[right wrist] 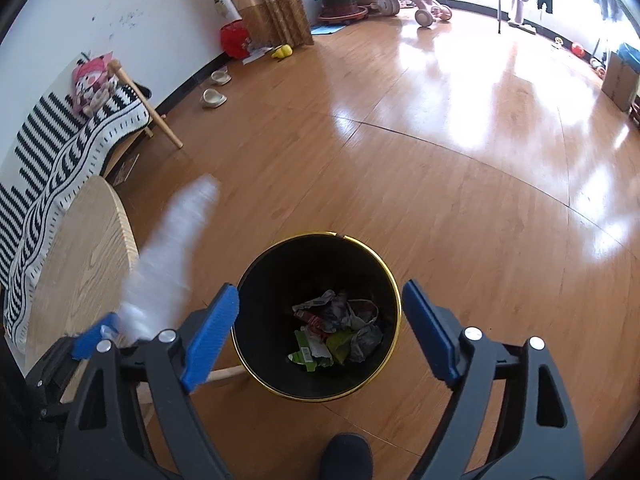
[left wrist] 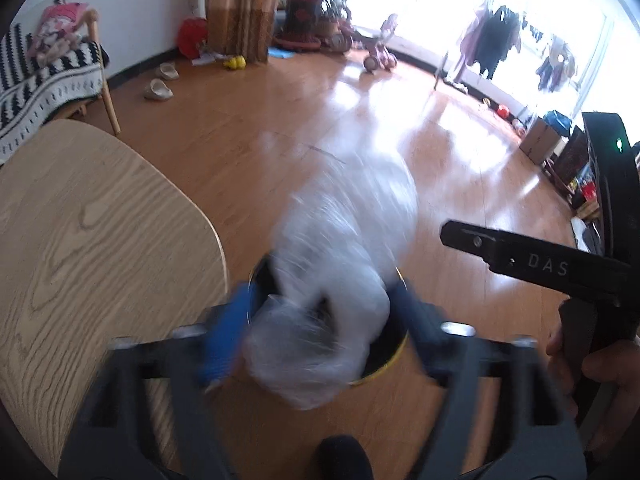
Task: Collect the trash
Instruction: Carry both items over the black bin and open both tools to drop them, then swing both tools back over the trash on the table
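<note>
A clear plastic bag (left wrist: 340, 280) hangs blurred between the blue pads of my left gripper (left wrist: 320, 328), over the black gold-rimmed trash bin (left wrist: 384, 364). The pads stand fairly wide apart and the blur hides whether they hold the bag. In the right wrist view the same bag (right wrist: 172, 256) streaks up from the left gripper's blue pad (right wrist: 94, 334) at the lower left. My right gripper (right wrist: 320, 332) is open and empty, straddling the bin (right wrist: 256, 272) from above. The bin holds crumpled wrappers (right wrist: 336, 324).
A light wooden table (left wrist: 80, 240) lies to the left of the bin, with its edge also in the right wrist view (right wrist: 80, 264). A bench with a striped blanket (right wrist: 60, 152) stands by the wall. My dark shoe (right wrist: 346, 456) is just below the bin.
</note>
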Motion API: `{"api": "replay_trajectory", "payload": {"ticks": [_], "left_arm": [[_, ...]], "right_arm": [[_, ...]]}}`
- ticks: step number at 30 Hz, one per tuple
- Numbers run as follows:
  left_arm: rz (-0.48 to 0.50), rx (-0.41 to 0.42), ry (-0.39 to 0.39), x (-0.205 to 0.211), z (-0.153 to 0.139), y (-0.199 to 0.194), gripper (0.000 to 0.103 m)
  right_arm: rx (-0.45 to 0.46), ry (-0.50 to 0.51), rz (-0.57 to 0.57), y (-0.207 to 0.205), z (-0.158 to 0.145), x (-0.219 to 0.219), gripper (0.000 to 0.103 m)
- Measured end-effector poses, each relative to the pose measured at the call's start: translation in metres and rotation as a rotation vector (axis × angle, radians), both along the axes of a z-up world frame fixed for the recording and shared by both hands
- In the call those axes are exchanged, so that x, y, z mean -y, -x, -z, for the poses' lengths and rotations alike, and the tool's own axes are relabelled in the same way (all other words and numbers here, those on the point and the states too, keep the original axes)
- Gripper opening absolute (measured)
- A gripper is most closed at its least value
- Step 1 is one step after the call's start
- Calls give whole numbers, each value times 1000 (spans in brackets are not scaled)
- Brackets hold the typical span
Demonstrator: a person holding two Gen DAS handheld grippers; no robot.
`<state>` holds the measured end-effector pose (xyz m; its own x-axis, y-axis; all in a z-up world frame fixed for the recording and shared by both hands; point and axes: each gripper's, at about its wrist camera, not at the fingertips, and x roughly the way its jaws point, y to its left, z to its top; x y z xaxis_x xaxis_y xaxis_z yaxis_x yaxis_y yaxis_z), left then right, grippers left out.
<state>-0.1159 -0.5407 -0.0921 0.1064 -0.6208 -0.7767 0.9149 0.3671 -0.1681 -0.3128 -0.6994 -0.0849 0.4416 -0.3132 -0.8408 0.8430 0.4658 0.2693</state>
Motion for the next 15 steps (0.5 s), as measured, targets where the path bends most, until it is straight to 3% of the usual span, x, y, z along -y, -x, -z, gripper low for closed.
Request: {"api": "replay_trajectory", "payload": {"ticks": [12,15], "left_arm": [[-45,1,-2,-13,-7,-11,79],[-74,20,1,-30,-18,-21,84]], "right_arm": [[8,6,-22,-5,-4,-7,81],[17,13,-59,-19,-11,-17,83]]}}
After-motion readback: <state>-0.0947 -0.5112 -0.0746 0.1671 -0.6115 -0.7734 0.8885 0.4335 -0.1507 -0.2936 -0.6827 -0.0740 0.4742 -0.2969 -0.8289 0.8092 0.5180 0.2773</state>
